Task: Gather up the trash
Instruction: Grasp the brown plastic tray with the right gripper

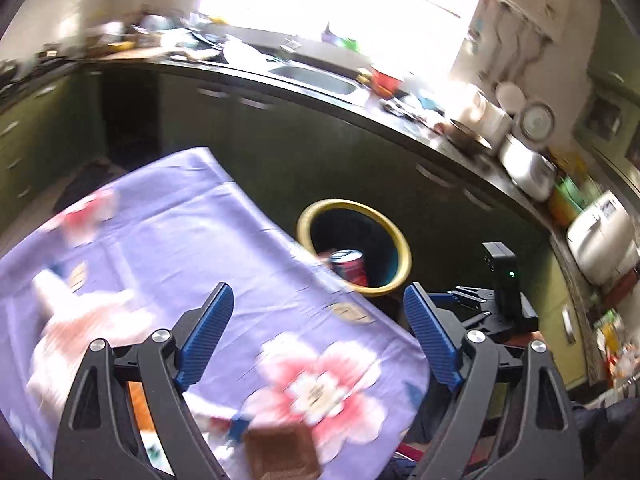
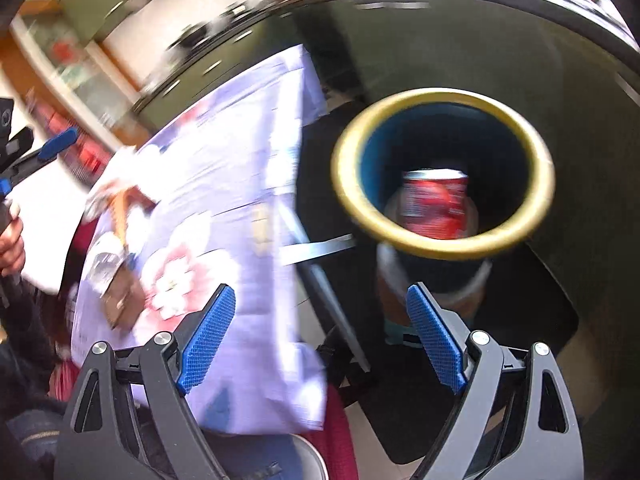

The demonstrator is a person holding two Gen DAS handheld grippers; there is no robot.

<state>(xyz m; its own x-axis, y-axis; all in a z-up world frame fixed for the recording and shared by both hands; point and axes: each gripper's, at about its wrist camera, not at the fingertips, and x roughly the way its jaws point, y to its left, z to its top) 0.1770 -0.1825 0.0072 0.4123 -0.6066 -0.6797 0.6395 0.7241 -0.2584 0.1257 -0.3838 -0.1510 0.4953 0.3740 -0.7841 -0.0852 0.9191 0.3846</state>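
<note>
Two fisheye views look along two hand-held grippers in a cluttered kitchen, both blurred by motion. The left gripper [image 1: 318, 312] has its blue-padded jaws spread wide with nothing between them, above a table draped in a lilac floral cloth [image 1: 168, 240]. The right gripper [image 2: 320, 312] is equally wide and empty, hanging over a yellow-rimmed bin [image 2: 442, 250] just beside the table. A red drink can [image 2: 436, 204] already lies inside the bin. Still on the cloth are a brown card scrap [image 1: 280, 454] and crumpled paper [image 2: 116, 196]. Both are probably light and soft, easily crushed; pinching the paper across its bulk, and the card by an edge, should hold them.
</note>
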